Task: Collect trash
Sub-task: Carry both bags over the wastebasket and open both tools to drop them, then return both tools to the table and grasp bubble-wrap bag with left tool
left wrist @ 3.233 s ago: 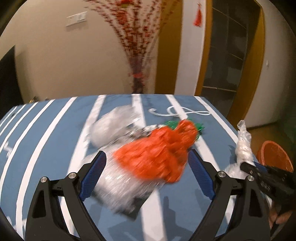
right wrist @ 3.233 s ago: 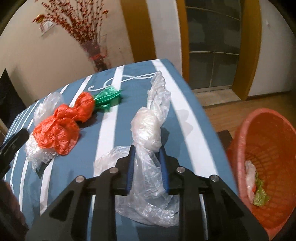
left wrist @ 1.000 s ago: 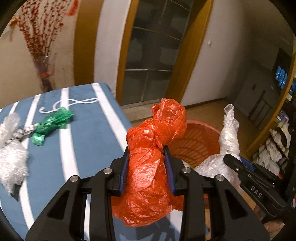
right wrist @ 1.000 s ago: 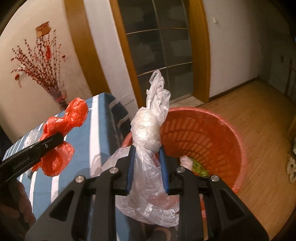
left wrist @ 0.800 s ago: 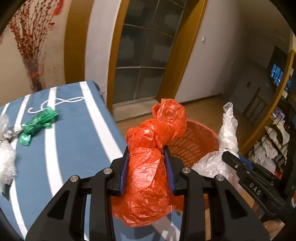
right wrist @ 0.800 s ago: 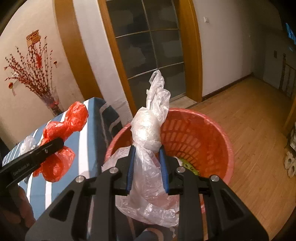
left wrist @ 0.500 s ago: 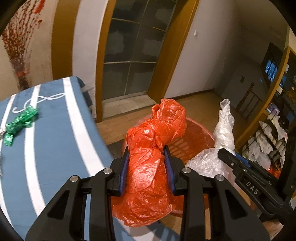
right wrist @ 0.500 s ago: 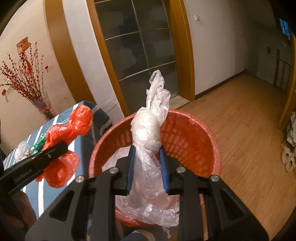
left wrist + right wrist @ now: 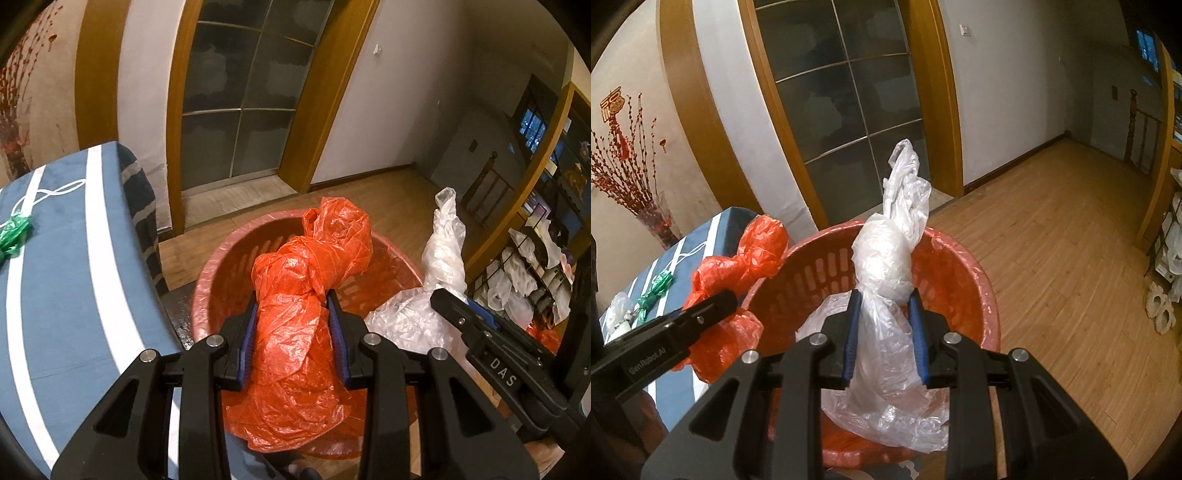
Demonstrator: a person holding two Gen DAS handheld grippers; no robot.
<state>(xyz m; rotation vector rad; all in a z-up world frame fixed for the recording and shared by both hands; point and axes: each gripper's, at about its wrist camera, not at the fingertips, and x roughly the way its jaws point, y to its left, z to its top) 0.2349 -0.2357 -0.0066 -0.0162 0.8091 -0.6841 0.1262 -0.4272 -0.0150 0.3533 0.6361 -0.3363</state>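
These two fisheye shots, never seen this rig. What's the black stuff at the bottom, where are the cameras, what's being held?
There is no robot arm. A person holds one hand-held gripper in each hand, and a camera on each looks forward along its two black fingers.

In the left wrist view, the left hand-held gripper is shut on a knotted orange bag. In the right wrist view, the right hand-held gripper is shut on a clear plastic bag. Each gripper also shows at the edge of the other's picture.

Both bags hang over an orange basket on the wood floor. Beside it, a blue striped table holds a green bag.
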